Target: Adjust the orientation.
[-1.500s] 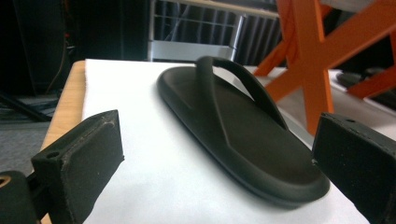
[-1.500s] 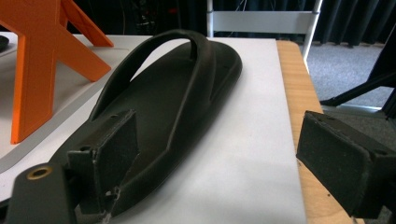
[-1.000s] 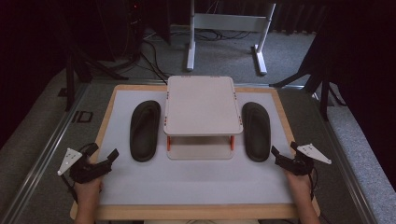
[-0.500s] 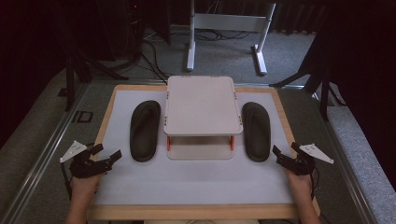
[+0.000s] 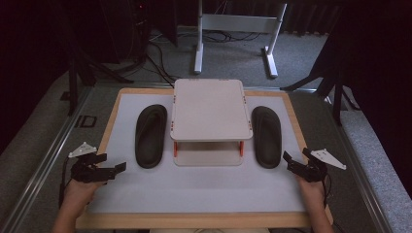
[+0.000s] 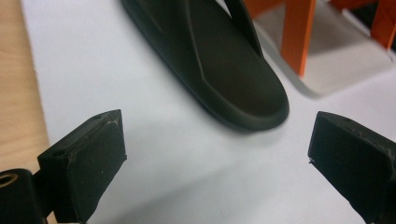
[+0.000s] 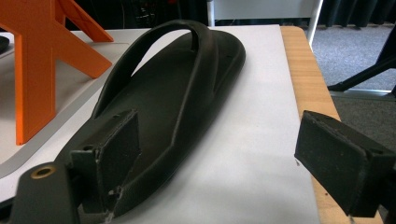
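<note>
While both grippers gape, the rack [image 5: 209, 114] stands between two sandals.

Left gripper [image 5: 115, 168] low, fingers spread wide, right gripper [image 5: 290, 161] likewise agape

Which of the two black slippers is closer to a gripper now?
The right slipper: the right gripper is almost at its heel, while the left slipper lies farther from the left gripper.
</note>
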Available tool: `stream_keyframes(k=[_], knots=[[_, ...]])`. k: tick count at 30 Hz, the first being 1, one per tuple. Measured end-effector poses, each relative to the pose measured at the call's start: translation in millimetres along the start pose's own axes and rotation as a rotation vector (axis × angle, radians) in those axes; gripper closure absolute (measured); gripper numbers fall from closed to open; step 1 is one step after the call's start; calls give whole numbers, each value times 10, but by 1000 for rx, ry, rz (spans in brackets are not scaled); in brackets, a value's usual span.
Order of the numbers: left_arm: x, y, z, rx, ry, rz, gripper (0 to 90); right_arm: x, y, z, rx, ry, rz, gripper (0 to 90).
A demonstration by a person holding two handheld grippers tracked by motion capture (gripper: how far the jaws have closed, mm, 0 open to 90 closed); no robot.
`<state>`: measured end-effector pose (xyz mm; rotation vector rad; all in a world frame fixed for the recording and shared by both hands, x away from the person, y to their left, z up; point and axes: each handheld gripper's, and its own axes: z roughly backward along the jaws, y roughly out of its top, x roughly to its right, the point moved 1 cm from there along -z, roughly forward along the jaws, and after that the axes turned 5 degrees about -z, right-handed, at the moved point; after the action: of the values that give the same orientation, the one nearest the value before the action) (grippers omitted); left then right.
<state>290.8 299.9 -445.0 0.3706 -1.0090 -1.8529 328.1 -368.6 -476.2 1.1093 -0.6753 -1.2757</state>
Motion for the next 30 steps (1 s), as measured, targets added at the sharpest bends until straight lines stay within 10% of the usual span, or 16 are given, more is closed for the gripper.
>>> stream_keyframes(k=[30], knots=[[-3, 424, -72, -450, 4, -79, 36, -2, -3, -20, -23, -9, 12, 135]])
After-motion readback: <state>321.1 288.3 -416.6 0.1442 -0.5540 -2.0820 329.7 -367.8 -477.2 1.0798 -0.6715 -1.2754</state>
